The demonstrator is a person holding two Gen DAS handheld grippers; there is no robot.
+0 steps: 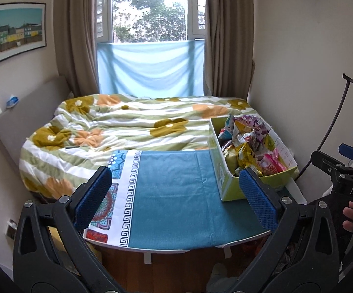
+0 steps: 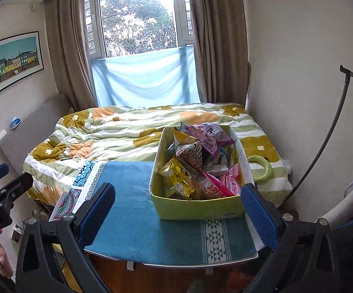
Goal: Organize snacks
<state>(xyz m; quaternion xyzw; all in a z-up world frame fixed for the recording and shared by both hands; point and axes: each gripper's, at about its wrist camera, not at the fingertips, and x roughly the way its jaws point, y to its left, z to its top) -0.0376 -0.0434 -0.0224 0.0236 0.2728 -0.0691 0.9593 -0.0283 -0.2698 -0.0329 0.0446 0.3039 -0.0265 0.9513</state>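
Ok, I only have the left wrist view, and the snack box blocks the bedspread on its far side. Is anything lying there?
Observer: Yes, a pale green plastic ring lies on the flowered bedspread, close beside the right wall of the yellow-green cardboard snack box.
Operator: And the right tongs? I only see their side.
Observer: The right tongs stand open with nothing between the pads. The box sits beyond them.

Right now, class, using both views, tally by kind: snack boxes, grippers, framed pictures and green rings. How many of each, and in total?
Snack box: 1
Grippers: 2, left gripper and right gripper
Framed picture: 1
Green ring: 1
Total: 5
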